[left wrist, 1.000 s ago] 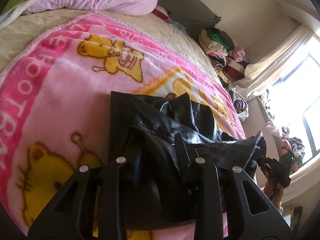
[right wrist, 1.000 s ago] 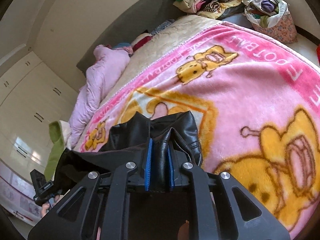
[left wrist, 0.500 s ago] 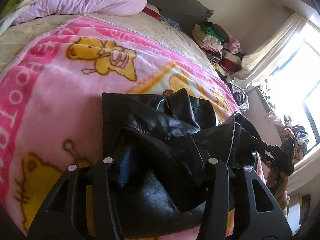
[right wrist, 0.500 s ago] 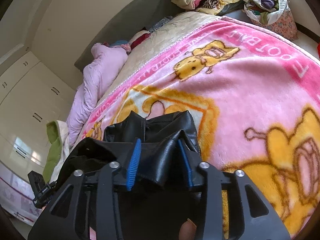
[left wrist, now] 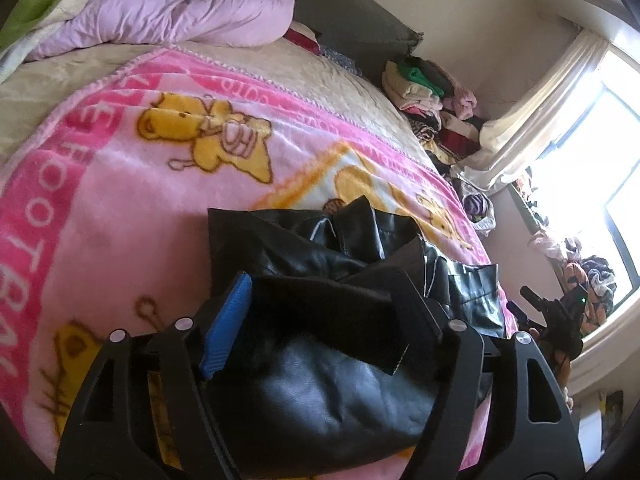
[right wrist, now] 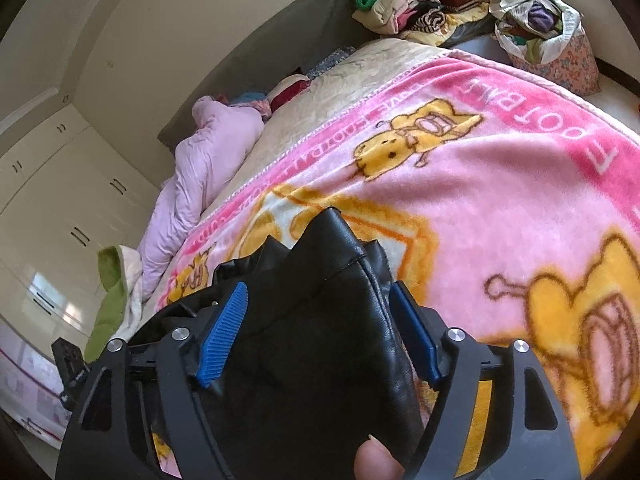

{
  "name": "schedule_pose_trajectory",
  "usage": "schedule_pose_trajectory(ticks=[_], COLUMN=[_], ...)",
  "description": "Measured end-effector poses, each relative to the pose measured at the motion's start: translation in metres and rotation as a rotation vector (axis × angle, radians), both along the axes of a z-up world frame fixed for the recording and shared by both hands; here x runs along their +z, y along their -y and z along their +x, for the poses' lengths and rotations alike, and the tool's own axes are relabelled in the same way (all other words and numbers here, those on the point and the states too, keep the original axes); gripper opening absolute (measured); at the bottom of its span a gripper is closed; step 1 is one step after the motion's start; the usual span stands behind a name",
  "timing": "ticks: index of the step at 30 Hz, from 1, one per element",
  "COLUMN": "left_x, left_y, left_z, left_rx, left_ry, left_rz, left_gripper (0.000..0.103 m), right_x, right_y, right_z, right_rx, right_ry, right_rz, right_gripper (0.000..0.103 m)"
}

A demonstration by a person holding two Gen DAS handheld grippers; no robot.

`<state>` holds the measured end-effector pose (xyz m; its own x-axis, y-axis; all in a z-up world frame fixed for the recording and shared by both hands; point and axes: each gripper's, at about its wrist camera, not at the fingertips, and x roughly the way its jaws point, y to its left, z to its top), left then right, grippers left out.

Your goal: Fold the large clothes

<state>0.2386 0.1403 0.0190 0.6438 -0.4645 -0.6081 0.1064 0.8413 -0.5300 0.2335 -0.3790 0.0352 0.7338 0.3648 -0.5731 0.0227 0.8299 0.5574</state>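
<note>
A black leather jacket (left wrist: 320, 272) lies bunched on the pink bear-print blanket (left wrist: 132, 184), near the front edge. My left gripper (left wrist: 324, 300) is open, its jaws spread wide either side of a folded jacket layer without pinching it. In the right wrist view the jacket (right wrist: 320, 300) lies between the spread blue pads (right wrist: 224, 332) of my right gripper (right wrist: 320, 312), which is open too. The right gripper also shows at the far right of the left wrist view (left wrist: 556, 316). A fingertip (right wrist: 376, 460) shows at the bottom.
A lilac duvet (left wrist: 180, 12) is heaped at the head of the bed. A pile of folded clothes (left wrist: 432, 92) and a bag of laundry (right wrist: 548, 40) stand beyond the far side. White wardrobes (right wrist: 60, 208) line the wall. A window (left wrist: 592, 184) is at right.
Both grippers were shut on the jacket one second ago. Both have opened wide and let the jacket settle onto the blanket.
</note>
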Motion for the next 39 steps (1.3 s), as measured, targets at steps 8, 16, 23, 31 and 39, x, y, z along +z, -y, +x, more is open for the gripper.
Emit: schedule_pose_trajectory(ticks=[8, 16, 23, 31, 39], left_x=[0.009, -0.013, -0.039, -0.020, 0.000], left_y=[-0.022, 0.002, 0.034, 0.023, 0.008], left_z=[-0.002, 0.015, 0.026, 0.017, 0.021], left_rx=[0.118, 0.030, -0.059, -0.045, 0.006], left_ry=[0.035, -0.007, 0.001, 0.079, 0.135], left_rz=[0.074, 0.237, 0.333, 0.263, 0.172], left_gripper=[0.064, 0.067, 0.042, 0.003, 0.003], right_x=[0.006, 0.002, -0.012, 0.003, 0.028], right_y=[-0.008, -0.027, -0.037, -0.030, -0.024], right_z=[-0.001, 0.008, 0.024, 0.019, 0.039], right_rx=[-0.004, 0.019, 0.072, 0.054, 0.003], right_ry=[0.016, 0.015, -0.006, 0.065, 0.127], right_rz=[-0.129, -0.374, -0.456, -0.403, -0.301], right_gripper=[0.075, 0.075, 0.047, 0.007, 0.006])
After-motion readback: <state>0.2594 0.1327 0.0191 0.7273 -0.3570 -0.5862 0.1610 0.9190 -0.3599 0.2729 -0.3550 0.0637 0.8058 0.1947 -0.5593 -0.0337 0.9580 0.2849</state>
